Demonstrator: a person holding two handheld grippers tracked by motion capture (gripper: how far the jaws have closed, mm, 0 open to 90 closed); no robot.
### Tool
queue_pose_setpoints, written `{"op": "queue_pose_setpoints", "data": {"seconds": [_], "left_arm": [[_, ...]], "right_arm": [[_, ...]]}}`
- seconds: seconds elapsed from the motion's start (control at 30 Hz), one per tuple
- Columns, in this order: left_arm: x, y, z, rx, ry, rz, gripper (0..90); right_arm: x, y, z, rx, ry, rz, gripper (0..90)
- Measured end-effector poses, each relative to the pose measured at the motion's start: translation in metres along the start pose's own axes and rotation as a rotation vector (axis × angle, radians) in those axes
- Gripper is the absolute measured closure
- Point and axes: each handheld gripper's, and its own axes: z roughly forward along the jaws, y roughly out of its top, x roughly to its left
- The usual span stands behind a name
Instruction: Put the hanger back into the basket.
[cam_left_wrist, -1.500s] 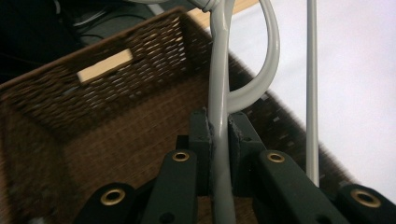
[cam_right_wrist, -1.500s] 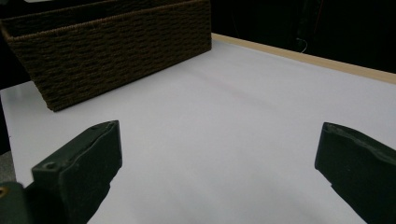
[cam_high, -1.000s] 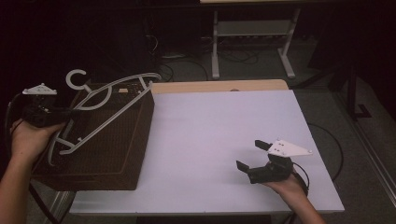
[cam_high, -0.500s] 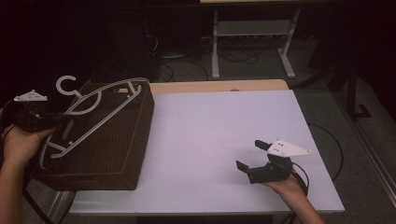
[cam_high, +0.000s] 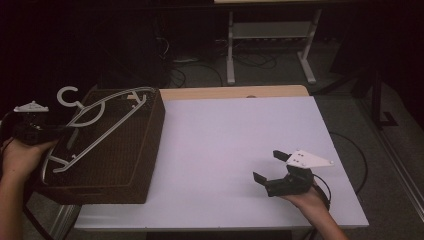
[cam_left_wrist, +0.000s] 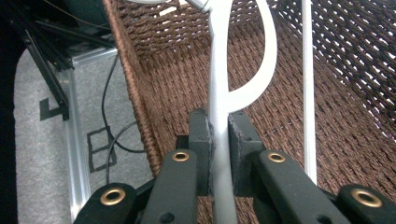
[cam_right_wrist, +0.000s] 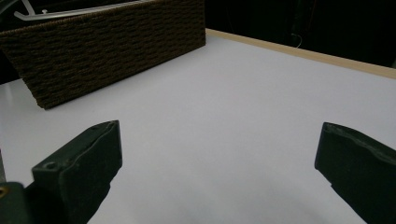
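Note:
A white plastic clothes hanger lies tilted across the open top of a brown woven basket at the table's left edge. My left gripper is shut on the hanger at its left side, the pads squeezing one thin white arm above the basket's woven inside. The hanger's hook sticks out past the basket's far left corner. My right gripper rests low over the white table near the front right, jaws wide open with nothing between them.
The white tabletop stretches bare between basket and right gripper, with a wooden strip along its far edge. A metal stand and cables sit on the floor behind. The basket's side faces the right gripper.
My left gripper has carried the hanger left and downward, so it now sits lower over the basket. The right gripper has stayed put.

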Motion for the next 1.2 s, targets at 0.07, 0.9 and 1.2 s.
{"op": "queue_pose_setpoints", "data": {"seconds": [0.07,0.9,1.2], "left_arm": [[0.000,-0.001,0.001,0.005,-0.003,0.002,82.1],[-0.038,0.019,-0.012,-0.196,-0.131,-0.018,29.6],[-0.079,0.036,-0.008,-0.259,-0.195,0.015,16.4]], "right_arm": [[0.000,0.000,0.000,0.001,0.000,-0.002,0.4],[-0.002,0.002,-0.001,-0.009,-0.002,-0.003,0.4],[-0.006,0.004,-0.006,-0.021,-0.003,0.002,0.4]]}}
